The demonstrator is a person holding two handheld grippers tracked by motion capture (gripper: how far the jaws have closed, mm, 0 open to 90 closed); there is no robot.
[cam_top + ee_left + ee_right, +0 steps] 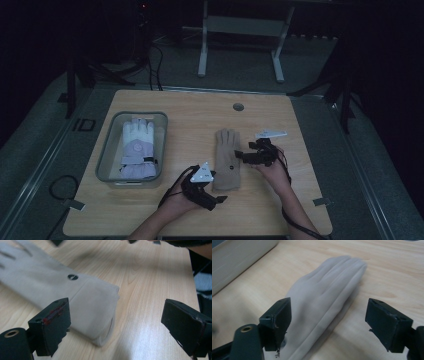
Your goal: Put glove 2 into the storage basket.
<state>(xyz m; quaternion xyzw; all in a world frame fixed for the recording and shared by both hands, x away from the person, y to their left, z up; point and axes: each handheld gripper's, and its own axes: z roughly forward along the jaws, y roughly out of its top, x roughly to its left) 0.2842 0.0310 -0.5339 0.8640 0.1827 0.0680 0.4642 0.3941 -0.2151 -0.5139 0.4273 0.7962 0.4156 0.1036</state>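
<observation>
Left gripper: my left gripper (221, 198) sits low over the table near the front edge, jaws spread wide, nothing between them; in my left gripper view (115, 325) the cuff end of the tan glove lies just ahead, partly behind the left jaw.
Right gripper: my right gripper (239, 155) is at the tan glove's right edge, jaws wide apart, holding nothing; in my right gripper view (327, 322) the glove runs away from me between the jaws, closer to the left one.
Contact: cannot tell whether either gripper touches the glove.
Tan glove: tan glove (227, 159) lies flat on the table, fingers pointing to the far edge, cuff toward me; a small dark round stud shows near the cuff (72, 277).
Bin: clear plastic bin (106, 150) stands on the left part of the table, well apart from the tan glove.
In the bin: a white and lilac glove (138, 148), fingers toward the far side.
Table: light wood table (295, 150), a round hole near its far edge (238, 106).
</observation>
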